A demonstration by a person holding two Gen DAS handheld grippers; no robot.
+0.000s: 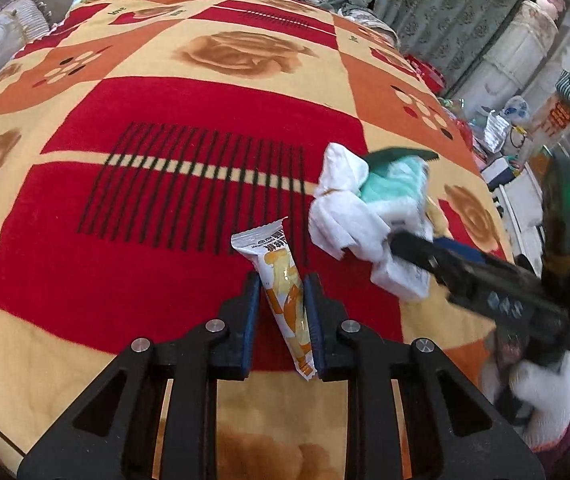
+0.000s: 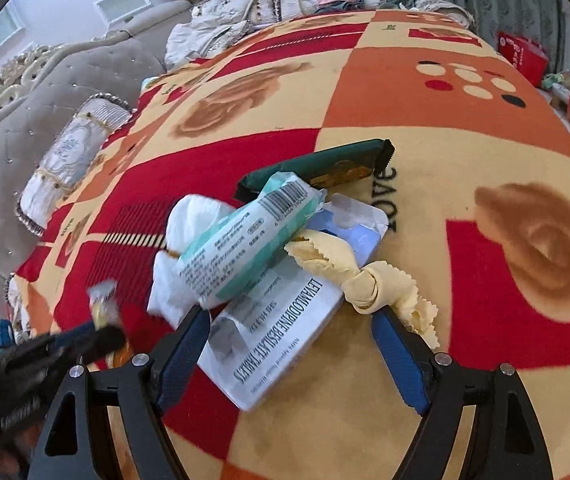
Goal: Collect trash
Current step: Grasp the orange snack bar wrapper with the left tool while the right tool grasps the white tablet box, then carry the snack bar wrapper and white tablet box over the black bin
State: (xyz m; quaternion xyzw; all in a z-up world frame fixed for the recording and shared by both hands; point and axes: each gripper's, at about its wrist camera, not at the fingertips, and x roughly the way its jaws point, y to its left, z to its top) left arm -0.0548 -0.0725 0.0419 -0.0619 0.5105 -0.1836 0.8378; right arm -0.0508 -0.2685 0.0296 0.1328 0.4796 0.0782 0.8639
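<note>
Lying on the bed blanket (image 1: pixel 165 100) is a little heap of trash, near the right edge of the bed. The left hand-held gripper (image 1: pixel 283 316) has its two blue pads close on each side of a white and orange snack wrapper (image 1: pixel 285 288); they look pressed on it, so it seems held. The wrapper points up and away from the pads.

The right hand-held gripper (image 2: pixel 291 344) is wide open. Its pads sit on both sides of the heap, not squeezing anything. Between them lies a white pill box (image 2: pixel 273 344) with black letters. On top of the box rests a green and white tissue pack (image 2: pixel 245 240). Beside it are a white crumpled tissue (image 2: pixel 193 220), a dark green wrapper (image 2: pixel 325 164) and a knotted yellow cloth (image 2: pixel 365 280) touching the right pad.
</note>
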